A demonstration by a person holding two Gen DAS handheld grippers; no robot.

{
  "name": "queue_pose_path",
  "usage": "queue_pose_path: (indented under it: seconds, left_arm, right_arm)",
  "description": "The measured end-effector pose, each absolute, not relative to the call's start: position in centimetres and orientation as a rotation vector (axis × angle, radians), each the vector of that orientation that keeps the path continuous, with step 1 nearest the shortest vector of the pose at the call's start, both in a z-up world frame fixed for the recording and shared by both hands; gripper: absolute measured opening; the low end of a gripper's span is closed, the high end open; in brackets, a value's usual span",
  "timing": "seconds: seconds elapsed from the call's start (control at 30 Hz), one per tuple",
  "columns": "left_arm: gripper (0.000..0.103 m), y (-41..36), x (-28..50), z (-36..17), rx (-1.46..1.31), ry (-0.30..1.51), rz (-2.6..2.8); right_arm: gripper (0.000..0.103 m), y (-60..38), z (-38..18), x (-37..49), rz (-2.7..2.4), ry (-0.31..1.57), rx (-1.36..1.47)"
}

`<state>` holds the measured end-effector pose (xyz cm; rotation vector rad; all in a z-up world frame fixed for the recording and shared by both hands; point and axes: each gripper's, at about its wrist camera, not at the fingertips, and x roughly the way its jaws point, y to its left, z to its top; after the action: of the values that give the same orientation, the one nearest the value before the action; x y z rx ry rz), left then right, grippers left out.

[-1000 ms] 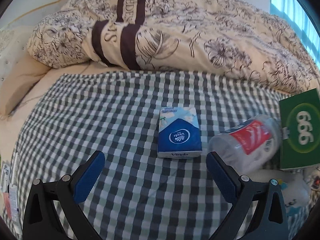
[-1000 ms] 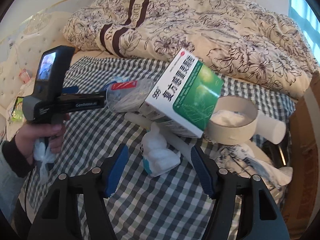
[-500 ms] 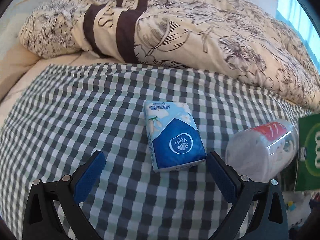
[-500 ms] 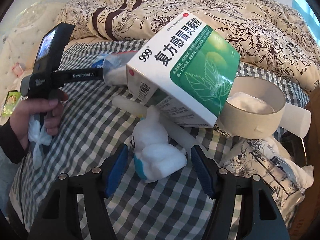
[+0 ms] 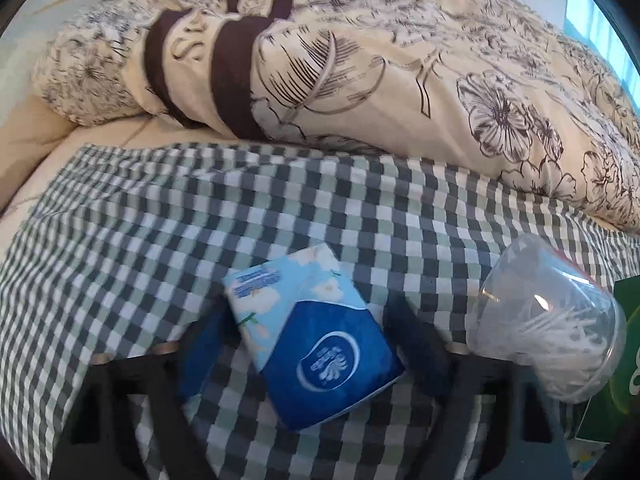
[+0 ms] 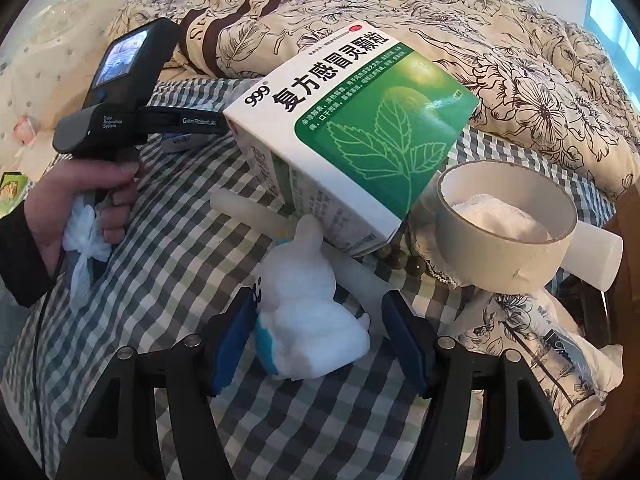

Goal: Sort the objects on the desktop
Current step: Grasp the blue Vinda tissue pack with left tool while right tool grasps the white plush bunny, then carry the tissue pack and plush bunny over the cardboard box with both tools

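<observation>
A blue and white tissue pack (image 5: 316, 344) lies on the checked cloth (image 5: 160, 240). My left gripper (image 5: 308, 332) is open, and the pack sits between its blurred blue fingers (image 5: 200, 352). In the right wrist view a white plush toy (image 6: 304, 312) with a blue patch lies between the pads of my open right gripper (image 6: 320, 320). Just behind the toy a green and white medicine box (image 6: 360, 140) leans tilted. A hand (image 6: 80, 192) holds the left gripper's black handle (image 6: 108, 120) at the left.
A clear tub of cotton swabs (image 5: 548, 320) lies right of the tissue pack, beside the green box edge (image 5: 628, 360). A tape roll (image 6: 504, 216), white tubes (image 6: 592, 248) and beads (image 6: 400, 258) crowd the right. A flowered duvet (image 5: 400, 60) is heaped behind.
Both grippers moved forward and down. The tissue pack now lies between the left fingers, and the plush toy between the right pads. The left wrist view has become blurred.
</observation>
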<state>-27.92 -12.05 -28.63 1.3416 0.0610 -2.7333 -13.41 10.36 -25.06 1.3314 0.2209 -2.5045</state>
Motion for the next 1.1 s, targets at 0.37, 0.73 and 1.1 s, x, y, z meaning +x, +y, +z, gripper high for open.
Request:
queue_pose_path:
  seconds: [0.37, 0.73, 1.1]
  left_arm:
    - [0.058, -12.2, -23.7, -27.5, 1.288, 0.1, -2.769]
    - [0.058, -11.3, -17.4, -23.4, 1.204, 0.07, -2.791]
    - [0.058, -8.2, -12.2, -15.8, 1.072, 0.04, -2.87]
  right_arm:
    - [0.057, 11.1, -24.8, -12.5, -2.45, 0.145, 1.338]
    - [0.057, 11.7, -22.8, -10.5, -2.472, 0.126, 1.293]
    - [0.057, 13.7, -17.3, -7.3, -2.584, 0.079, 1.166]
